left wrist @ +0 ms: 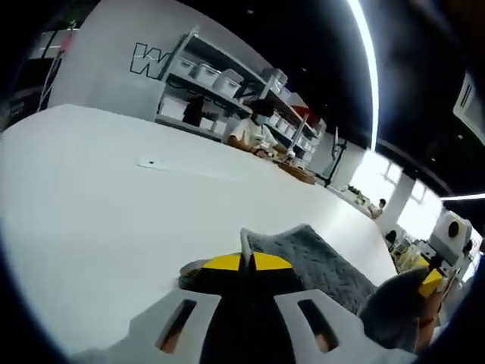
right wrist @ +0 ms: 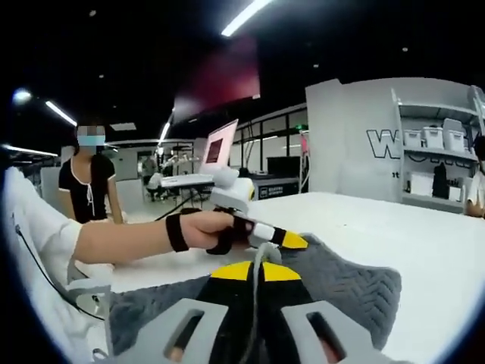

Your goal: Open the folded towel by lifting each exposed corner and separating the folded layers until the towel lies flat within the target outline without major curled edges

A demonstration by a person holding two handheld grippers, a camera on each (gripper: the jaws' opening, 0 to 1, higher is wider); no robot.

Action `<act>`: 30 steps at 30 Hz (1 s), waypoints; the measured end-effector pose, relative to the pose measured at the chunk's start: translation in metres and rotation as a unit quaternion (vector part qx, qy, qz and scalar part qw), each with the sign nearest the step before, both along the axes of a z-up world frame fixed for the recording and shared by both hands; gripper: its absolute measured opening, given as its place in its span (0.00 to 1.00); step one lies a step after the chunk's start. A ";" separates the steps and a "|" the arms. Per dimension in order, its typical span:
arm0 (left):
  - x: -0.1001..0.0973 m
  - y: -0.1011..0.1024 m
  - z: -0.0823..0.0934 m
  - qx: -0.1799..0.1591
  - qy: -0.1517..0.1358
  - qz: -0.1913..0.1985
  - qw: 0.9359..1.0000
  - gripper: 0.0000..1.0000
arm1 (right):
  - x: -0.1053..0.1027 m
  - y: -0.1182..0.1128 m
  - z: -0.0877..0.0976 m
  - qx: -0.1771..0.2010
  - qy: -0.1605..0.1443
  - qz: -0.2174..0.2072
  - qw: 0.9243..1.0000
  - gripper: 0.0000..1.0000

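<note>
On white table [left wrist: 91,220] | grey towel [right wrist: 356,288] | shelves [left wrist: 220,83] behind | both tools pinch towel

Table [left wrist: 91,205]: white, smooth top, wide. Grey towel [left wrist: 318,262] lies on it near one edge, part raised off the surface, textured weave. A small flat white tag [left wrist: 151,162] lies on the table well apart from the towel.

Yellow-tipped black claw [right wrist: 256,274], white sleeve [right wrist: 34,220], black wristband [right wrist: 176,232].
</note>
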State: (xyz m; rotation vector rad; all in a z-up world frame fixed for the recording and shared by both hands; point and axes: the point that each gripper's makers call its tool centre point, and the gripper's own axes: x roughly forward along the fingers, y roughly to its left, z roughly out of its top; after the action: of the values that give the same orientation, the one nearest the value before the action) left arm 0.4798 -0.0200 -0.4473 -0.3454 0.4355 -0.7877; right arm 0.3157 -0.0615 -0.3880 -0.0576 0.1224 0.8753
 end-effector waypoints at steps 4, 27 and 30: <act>0.003 0.000 0.003 -0.006 0.001 0.006 1.000 0.01 | -0.013 0.007 0.007 0.025 -0.001 0.029 0.999 0.00; 0.010 -0.016 0.033 -0.024 0.010 0.012 1.000 0.01 | -0.065 0.016 0.019 0.048 -0.028 0.075 0.996 0.00; 0.014 -0.015 0.036 -0.031 0.012 0.017 0.999 0.00 | -0.063 0.016 0.022 0.046 -0.032 0.082 0.995 0.00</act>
State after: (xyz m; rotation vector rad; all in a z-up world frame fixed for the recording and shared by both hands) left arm 0.4937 -0.0347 -0.4109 -0.4195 0.4262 -0.7655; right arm 0.2531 -0.0455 -0.3660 -0.0093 0.0178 1.0416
